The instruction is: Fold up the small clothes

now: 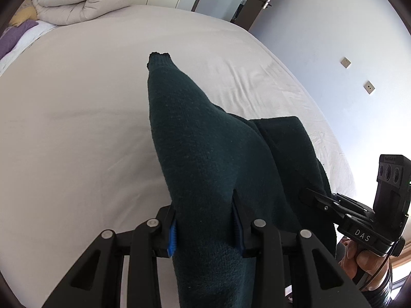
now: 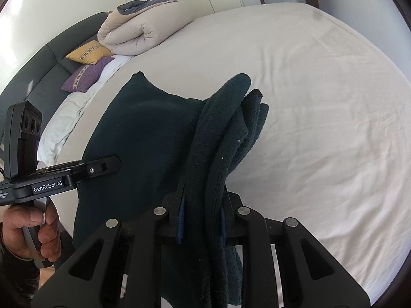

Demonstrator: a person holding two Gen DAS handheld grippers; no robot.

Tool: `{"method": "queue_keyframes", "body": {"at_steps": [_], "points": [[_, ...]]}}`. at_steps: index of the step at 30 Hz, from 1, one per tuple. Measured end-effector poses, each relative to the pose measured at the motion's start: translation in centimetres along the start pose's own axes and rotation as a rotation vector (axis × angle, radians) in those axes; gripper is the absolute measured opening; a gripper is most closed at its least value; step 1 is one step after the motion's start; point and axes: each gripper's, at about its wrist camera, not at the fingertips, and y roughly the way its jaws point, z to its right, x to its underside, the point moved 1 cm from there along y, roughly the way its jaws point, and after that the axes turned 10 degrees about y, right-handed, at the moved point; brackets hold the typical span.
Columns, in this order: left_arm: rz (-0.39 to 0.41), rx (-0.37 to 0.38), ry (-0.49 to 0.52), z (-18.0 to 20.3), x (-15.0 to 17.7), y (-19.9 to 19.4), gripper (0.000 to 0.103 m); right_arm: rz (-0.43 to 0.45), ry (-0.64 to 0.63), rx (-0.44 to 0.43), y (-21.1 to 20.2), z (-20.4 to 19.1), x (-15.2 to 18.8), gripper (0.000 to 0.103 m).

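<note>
Bed (image 1: 77, 128) filled both views, white sheet (image 2: 321, 128) smooth near the middle, creased toward the wall side. Everything below placed against the bed.

Duvet (image 2: 138, 33), beige, folded in a thick roll, lay at the head end of the bed. Just beside it, nearer the headboard (image 2: 38, 77), a yellow cushion (image 2: 87, 52) and a purple cushion (image 2: 87, 75), close together, over a pale pillow (image 2: 66, 118).

Garment (image 1: 205, 154), dark green knit, was held up over the near edge of the bed, strung between the two grippers, not lying flat. From the left wrist, one narrow end pointed out over the middle of the bed. From the right wrist, a broad panel spread toward the left gripper, with several bunched layers draped ahead.

Left gripper (image 1: 205, 227): fingers closed on a thick fold of garment, blue pads (image 1: 172, 238) pressed against the knit on both sides.

Right gripper (image 2: 203, 220): fingers clamped on bunched layers of the same garment, pads mostly buried in cloth.

Left hand (image 2: 33, 231) wrapped round its gripper handle, off the near edge of the bed.
</note>
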Motion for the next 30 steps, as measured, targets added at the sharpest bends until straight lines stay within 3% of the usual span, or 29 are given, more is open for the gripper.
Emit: {"method": "queue_keyframes", "body": {"at_steps": [10,12,16,18,20,24,30], "points": [[-0.016,-0.032,-0.051,-3.3,4.8,-0.1,0.035,-0.064,-0.024,-0.028,3.5,-4.3,6.9,0.019],[-0.027,-0.042,-0.058,-3.7,5.4,1.0,0.037,-0.078,-0.018,-0.011,4.8,-3.6,7.3,0.019],[-0.013,-0.040,-0.091,-4.5,6.3,2.2,0.049,-0.088,0.065,-0.008,6.9,-0.1,7.8,0.021],[0.001,-0.059,-0.084,-4.3,6.7,2.3,0.055,-0.084,0.099,-0.031,7.6,1.2,8.0,0.031],[0.010,-0.088,-0.085,-4.4,7.0,2.4,0.071,-0.067,0.103,-0.040,7.9,1.9,8.2,0.045],[0.037,-0.086,-0.121,-4.9,7.7,1.4,0.072,-0.058,0.144,-0.092,7.6,3.2,8.0,0.049],[0.180,-0.241,0.012,-1.9,8.3,-3.8,0.077,0.037,0.162,-0.020,3.8,4.3,7.5,0.053]]}}
